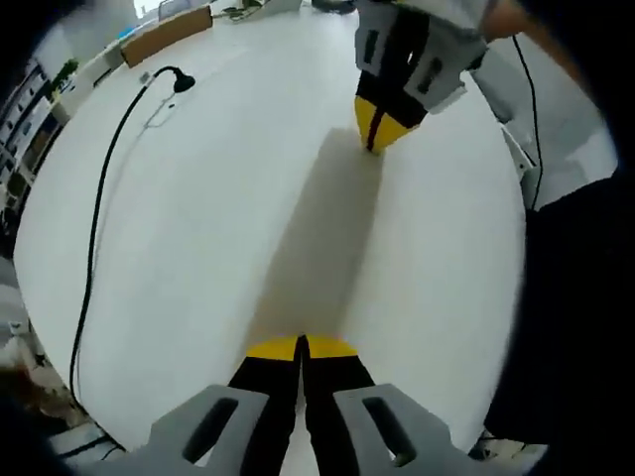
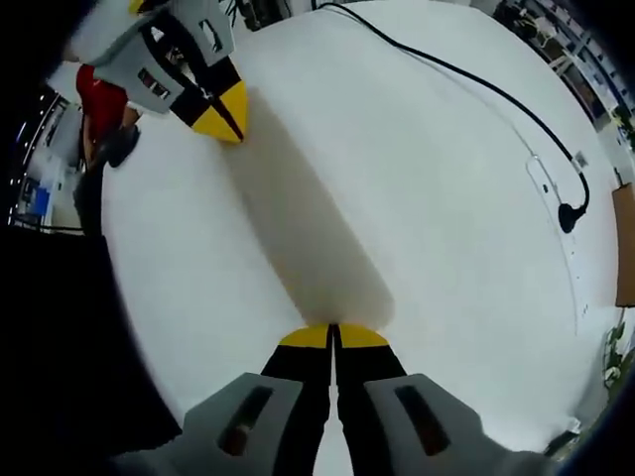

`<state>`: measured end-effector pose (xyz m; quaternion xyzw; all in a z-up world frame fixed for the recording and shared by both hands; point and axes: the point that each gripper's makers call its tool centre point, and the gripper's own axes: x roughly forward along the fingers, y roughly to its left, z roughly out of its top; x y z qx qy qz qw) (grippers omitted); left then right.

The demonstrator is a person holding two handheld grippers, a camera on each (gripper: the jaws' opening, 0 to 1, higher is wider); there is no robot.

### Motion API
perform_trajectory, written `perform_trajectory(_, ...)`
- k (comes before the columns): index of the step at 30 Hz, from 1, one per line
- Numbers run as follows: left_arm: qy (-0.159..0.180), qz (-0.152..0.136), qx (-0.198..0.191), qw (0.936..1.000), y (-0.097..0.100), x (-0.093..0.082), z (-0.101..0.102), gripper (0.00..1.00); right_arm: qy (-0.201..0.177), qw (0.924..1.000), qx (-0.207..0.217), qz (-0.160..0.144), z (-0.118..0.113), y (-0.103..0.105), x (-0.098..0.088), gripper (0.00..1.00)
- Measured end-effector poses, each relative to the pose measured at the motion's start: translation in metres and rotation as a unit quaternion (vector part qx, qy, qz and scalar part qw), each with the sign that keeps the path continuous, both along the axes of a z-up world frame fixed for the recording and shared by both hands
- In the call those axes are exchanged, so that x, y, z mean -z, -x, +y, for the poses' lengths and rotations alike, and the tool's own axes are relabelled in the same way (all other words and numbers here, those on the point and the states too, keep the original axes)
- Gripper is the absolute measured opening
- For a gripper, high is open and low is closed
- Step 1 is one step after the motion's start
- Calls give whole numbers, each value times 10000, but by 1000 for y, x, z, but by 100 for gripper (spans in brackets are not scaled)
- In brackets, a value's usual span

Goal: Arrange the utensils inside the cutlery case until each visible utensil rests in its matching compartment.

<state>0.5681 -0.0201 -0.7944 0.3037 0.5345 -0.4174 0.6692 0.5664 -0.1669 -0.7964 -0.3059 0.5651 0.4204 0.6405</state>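
Down at the bottom of the left gripper view, the left gripper (image 1: 302,346) has its two yellow-tipped jaws pressed together with nothing between them, black shanks running back to grey housings. It hangs above a bare white table (image 1: 198,248), and a long soft shadow runs across the surface from its tips toward the right gripper (image 1: 375,131), which enters that view from the top with its yellow tips likewise closed and holding nothing. A black cable (image 1: 96,228) curves along the table's left side and ends in a dark plug near the far edge, beside a brown-topped piece of furniture (image 1: 167,32).

In the right gripper view the right gripper (image 2: 333,335) shows the same: jaws together, empty, over the white table (image 2: 427,198). The left gripper (image 2: 224,117) comes in at upper left, tips closed. The black cable (image 2: 466,79) sweeps across the upper right to its plug. A person in a red top (image 2: 100,104) stands beyond the table's edge at left.

No cutlery case or utensils can be seen on the table in these pictures.
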Motion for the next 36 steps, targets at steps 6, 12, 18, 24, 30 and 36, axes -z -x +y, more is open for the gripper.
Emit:
perform_trajectory(6, -490, 76, 112, 9987, 3, 2, 0, 0, 53, 10000, -1, 77, 0, 0, 0, 0)
perform_trajectory(12, -247, 245, -23, 9994, 3, 1, 1, 0, 12, 10000, 33, 70, 0, 1, 0, 0)
perform_trajectory(18, -466, 200, 55, 9987, 3, 1, 0, 0, -54, 10000, 46, 8, 0, 1, 0, 0)
perform_trajectory(24, -528, 249, 10, 9983, 4, 0, 1, 0, -1110, 9934, -37, -297, 30, -6, -8, 0)
perform_trajectory(30, -434, 260, -119, 9986, 4, 0, 2, 0, -1537, 9871, -284, -338, 72, -5, -14, 0)
perform_trajectory(36, -357, 240, -234, 9988, 3, 0, 3, 0, -973, 9946, -254, -271, 72, -10, -8, 0)
